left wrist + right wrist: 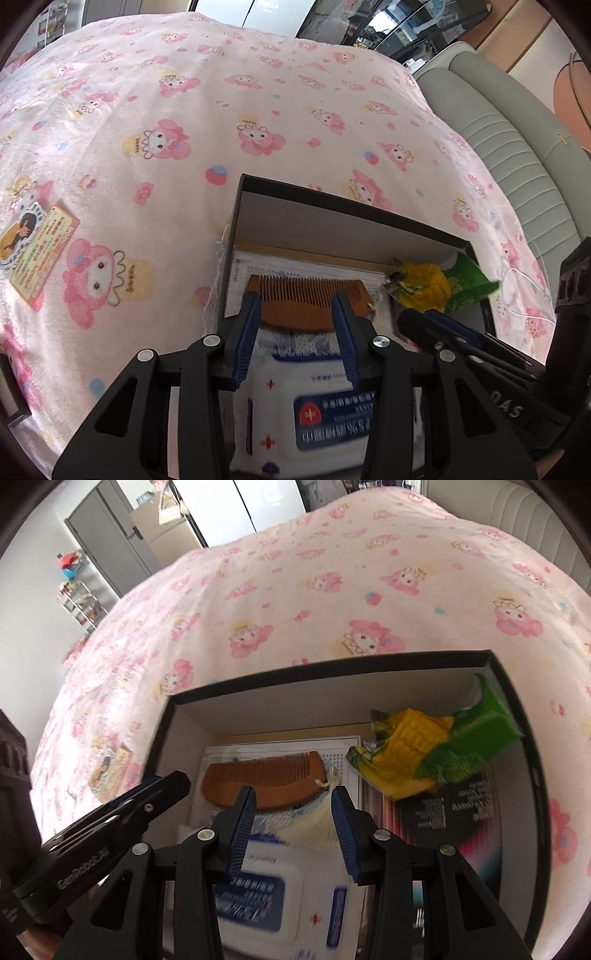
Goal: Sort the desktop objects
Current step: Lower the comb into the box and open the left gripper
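**Box holds the sorted items**

The wooden comb lies in the black box on a white sheet, wipes pack nearer, corn packet right. Both the left hand-held gripper and right hand-held gripper hover spread apart, empty. A card lies left on the pink cloth.

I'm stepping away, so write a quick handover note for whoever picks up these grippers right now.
Left gripper: open, empty, over the box above the comb.
Right gripper: open, empty, also over the box.
In the box: comb, wipes pack, corn snack bag, a dark booklet, white sheet underneath.
Done: those items are boxed.
Left: one card lies on the pink cloth, left of the box. It probably goes in next.
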Tool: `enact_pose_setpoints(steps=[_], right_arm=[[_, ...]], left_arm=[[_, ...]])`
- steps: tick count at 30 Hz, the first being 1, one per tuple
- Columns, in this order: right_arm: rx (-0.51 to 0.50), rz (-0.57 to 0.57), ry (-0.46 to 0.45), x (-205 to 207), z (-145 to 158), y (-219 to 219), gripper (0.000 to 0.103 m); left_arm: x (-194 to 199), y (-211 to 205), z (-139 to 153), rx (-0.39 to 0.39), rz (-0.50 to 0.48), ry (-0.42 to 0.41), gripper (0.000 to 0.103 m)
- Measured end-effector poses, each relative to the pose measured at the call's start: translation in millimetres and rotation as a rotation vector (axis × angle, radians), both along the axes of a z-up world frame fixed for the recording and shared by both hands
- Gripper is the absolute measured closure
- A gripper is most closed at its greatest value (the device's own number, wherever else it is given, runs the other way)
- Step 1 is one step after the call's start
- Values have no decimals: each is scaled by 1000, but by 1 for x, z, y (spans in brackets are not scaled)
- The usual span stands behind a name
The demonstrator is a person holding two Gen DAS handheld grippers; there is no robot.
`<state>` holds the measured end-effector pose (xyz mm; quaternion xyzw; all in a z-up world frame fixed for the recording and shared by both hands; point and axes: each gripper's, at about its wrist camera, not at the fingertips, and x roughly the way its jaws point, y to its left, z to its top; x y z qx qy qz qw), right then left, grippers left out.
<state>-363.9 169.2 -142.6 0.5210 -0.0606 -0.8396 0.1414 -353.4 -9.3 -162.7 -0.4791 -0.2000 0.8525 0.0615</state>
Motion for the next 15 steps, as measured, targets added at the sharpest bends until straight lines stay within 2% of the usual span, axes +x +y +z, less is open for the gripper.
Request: enact_pose_setpoints(steps=[6, 10, 15], right_arm=[[-15, 1, 81, 38, 39, -5, 64], [-29, -5, 133, 65, 67, -9, 64], [-20, 1, 208, 126, 86, -15, 64]], left_arm=[[32, 7, 44, -59, -15, 76, 64], [65, 3, 75, -65, -30, 120, 58], [141, 4, 100, -158, -55, 211, 55]])
